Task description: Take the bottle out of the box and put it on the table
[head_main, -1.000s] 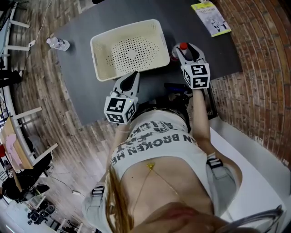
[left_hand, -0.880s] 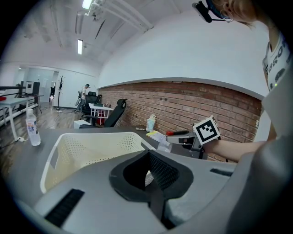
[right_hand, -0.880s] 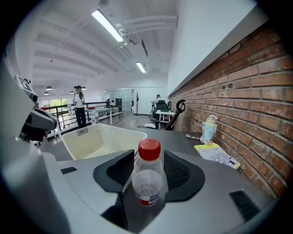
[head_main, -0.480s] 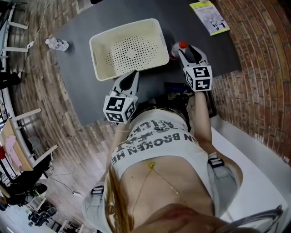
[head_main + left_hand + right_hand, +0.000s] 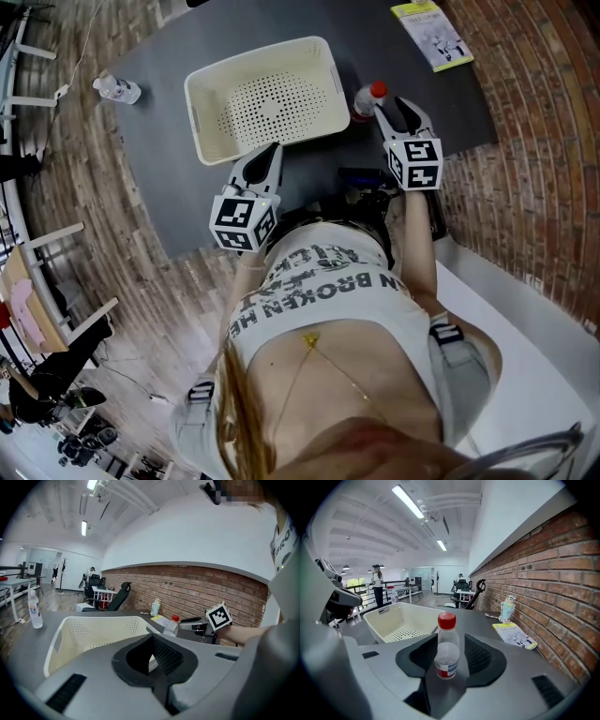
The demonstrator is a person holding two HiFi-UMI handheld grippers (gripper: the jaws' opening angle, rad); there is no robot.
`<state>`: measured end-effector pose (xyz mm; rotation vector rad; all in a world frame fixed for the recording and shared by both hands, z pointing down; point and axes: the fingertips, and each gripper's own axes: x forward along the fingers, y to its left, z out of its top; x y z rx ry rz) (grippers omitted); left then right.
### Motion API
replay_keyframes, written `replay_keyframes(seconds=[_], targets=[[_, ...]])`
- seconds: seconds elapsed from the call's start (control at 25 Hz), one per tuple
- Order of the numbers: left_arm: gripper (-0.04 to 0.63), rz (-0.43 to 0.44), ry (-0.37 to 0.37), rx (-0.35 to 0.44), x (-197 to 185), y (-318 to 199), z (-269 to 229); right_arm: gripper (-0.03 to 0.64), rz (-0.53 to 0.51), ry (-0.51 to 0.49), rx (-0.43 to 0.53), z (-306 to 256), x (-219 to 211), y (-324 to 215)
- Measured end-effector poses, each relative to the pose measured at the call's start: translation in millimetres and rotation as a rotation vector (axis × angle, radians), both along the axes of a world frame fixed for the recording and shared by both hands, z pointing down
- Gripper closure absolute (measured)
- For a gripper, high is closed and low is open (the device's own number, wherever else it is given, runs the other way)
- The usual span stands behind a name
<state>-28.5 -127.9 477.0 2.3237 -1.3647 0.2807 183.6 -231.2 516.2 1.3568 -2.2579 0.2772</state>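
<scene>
Release stage, by the look of it. The small clear plastic bottle with a red cap and red-and-blue label (image 5: pixel 446 654) stands upright on the dark grey table top (image 5: pixel 159 141), outside the cream perforated plastic basket (image 5: pixel 197 122), which lies just to its left and looks empty. The right gripper (image 5: pixel 397 114) has its jaws spread. In its own view the bottle shows between the two dark pads with a gap on the right side. From the head view it sits just ahead of the tips, a little toward the basket. No grip, as far as I can tell. The left gripper (image 5: pixel 264 167) has its jaws parted with nothing between them. It hangs at the near edge of the basket, well apart from the bottle. Judgement: the placing is done or all but done. Next move calls for drawing the right gripper straight back along its own line, jaws kept wide, so that neither pad clips the bottle and tips it. A light, narrow bottle like this would topple easily.
</scene>
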Motion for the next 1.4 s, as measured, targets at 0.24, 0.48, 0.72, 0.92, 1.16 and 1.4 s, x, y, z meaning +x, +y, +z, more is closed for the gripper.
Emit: replay_keyframes(seconds=[0.24, 0.48, 0.72, 0.92, 1.16, 1.4], targets=[[0.591, -0.004, 0.003, 0.004, -3.2, -1.4, -0.4, 0.513, -0.017, 0.003, 0.000, -3.9, -1.6, 6.2], [0.591, -0.009, 0.003, 0.009, -5.5, -2.7, -0.3, 0.589, -0.084, -0.026, -0.010, -5.4, -21.7, 21.0], [0.591, -0.018, 0.001, 0.022, -8.4, -4.0, -3.9, 0.603, -0.207, -0.082, -0.006, -9.2, -63.0, 38.7], [0.591, -0.025, 0.012, 0.044, -8.1, -5.0, -9.2, 0.607, -0.325, -0.166, 0.041, -26.7, -100.8, 50.9], [0.591, -0.019, 0.026, 0.106, -5.1, -13.7, -29.3, 0.607, -0.464, -0.257, 0.160, -77.0, -136.3, 62.0], [0.591, -0.015, 0.042, 0.187, -3.3, -21.2, -58.1, 0.607, -0.536, -0.337, 0.244, -119.7, -155.1, 68.4]])
